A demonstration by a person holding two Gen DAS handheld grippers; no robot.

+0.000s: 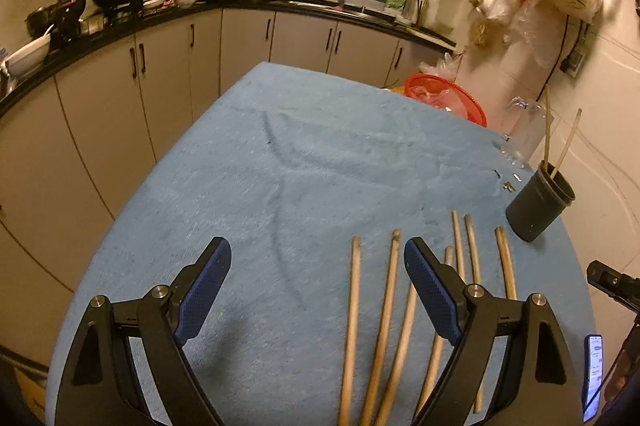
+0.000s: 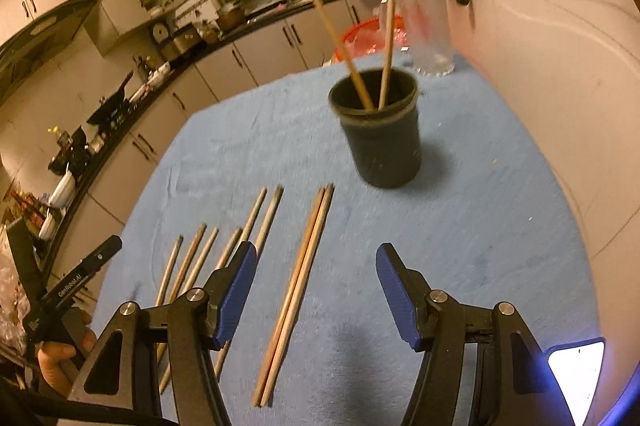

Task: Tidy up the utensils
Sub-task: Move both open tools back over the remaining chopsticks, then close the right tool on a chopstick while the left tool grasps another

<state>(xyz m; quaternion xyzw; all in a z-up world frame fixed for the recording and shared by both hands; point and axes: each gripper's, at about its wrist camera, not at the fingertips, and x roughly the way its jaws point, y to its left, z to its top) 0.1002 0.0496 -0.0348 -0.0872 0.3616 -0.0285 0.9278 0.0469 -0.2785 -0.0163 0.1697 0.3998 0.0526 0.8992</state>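
Both jaws stand apart with nothing between the pads: the left hand-held gripper point(image 1: 318, 290) hangs over bare blue cloth, the right hand-held gripper point(image 2: 316, 296) straddles the touching pair of chopsticks point(image 2: 298, 290) lying on the table point(image 2: 480, 226). Left of that pair lie more loose chopsticks point(image 2: 192, 258), apparently six, making eight on the cloth as far as the blur allows; two more chopsticks point(image 2: 387, 34) already lean in the single dark holder cup point(image 2: 380, 146) beyond. The sticks look light, stiff and smooth, likely to roll or slip, so pinching near mid-length seems soundest
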